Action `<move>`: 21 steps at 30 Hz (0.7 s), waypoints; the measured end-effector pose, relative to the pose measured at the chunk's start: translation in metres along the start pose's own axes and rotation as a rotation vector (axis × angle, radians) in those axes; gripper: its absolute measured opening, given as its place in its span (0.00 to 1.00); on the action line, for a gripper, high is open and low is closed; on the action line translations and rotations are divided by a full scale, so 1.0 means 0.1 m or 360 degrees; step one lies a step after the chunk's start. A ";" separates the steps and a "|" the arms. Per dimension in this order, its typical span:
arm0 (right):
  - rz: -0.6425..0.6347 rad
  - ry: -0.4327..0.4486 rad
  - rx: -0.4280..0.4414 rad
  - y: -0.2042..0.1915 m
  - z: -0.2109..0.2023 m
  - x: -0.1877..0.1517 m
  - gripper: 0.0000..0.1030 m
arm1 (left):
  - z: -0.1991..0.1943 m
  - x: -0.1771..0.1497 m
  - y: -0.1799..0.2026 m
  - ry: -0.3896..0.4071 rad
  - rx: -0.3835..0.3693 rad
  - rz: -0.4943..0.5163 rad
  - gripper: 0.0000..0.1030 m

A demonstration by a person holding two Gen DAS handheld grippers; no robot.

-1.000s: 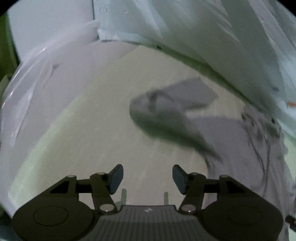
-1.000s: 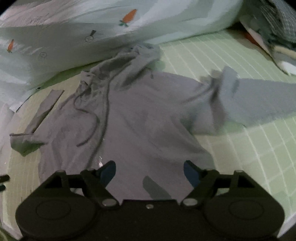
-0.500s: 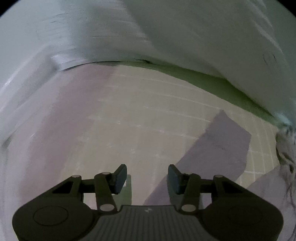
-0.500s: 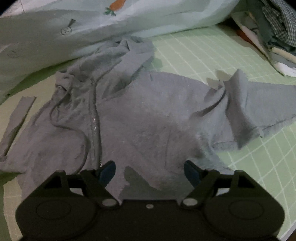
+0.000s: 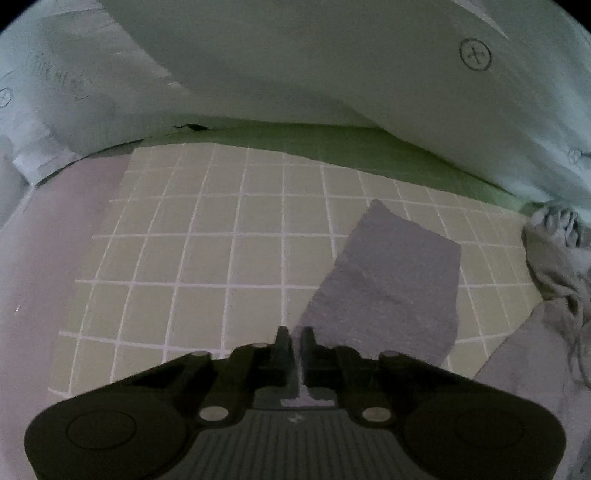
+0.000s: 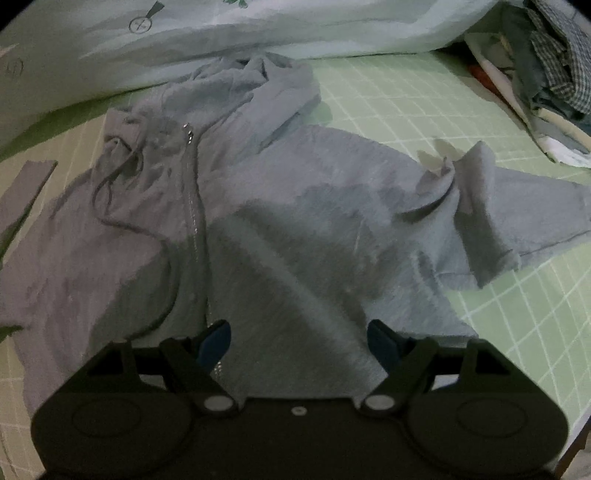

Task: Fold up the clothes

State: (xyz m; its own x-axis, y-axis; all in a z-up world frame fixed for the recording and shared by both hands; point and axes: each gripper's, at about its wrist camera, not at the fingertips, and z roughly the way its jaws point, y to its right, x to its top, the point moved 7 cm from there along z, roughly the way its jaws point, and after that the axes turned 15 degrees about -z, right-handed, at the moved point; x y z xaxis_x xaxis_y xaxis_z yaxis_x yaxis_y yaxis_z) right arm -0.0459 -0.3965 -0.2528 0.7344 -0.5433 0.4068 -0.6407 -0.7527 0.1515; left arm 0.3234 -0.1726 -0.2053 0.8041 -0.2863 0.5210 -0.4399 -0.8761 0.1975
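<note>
Your left gripper [image 5: 293, 338] had just closed its fingers, pinching the edge of the grey hoodie's sleeve [image 5: 391, 284] on the green gridded mat [image 5: 207, 258]. Your right gripper [image 6: 297, 334] hung open over the hoodie [image 6: 295, 206], spread flat. Beyond lay pale bedding [image 6: 258, 29] and piled clothes [image 6: 546, 74], cut off at the frame edge.

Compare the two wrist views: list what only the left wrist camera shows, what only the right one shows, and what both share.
Only the left wrist view: the left gripper, shut on the edge of the grey sleeve, and a pinkish cloth along the left side.

Only the right wrist view: the right gripper, open above the hoodie's body, the hoodie's zipper and drawcord, its other sleeve, and a pile of clothes.

Both: the grey hoodie, the green gridded sheet and the pale printed bedding.
</note>
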 end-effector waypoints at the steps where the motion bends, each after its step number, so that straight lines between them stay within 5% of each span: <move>1: 0.0000 -0.0006 -0.0003 -0.02 0.00 0.00 0.79 | -0.04 0.00 -0.05 0.0046 0.0031 -0.0016 0.02; 7: -0.0054 -0.0029 -0.0028 -0.10 0.06 0.03 0.79 | -0.44 0.02 -0.90 0.0286 0.0400 -0.0498 0.01; 11: -0.0074 -0.0013 -0.0031 -0.16 0.08 0.07 0.81 | -0.77 -0.23 -1.58 0.0298 0.0611 -0.0751 0.01; 17: -0.0095 -0.0022 -0.0029 -0.21 0.11 0.12 0.82 | -1.00 -0.67 -2.07 0.0229 0.0675 -0.0967 0.04; 21: -0.0106 -0.0029 -0.0050 -0.22 0.11 0.13 0.82 | -1.03 -0.73 -2.12 0.0258 0.0684 -0.1033 0.18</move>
State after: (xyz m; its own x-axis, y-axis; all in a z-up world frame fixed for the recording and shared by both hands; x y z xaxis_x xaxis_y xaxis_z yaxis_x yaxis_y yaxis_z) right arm -0.0198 -0.3913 -0.2606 0.7795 -0.4991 0.3786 -0.5967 -0.7756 0.2059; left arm 0.3172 0.0741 -0.1996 0.7641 0.3637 0.5328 0.3160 -0.9311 0.1824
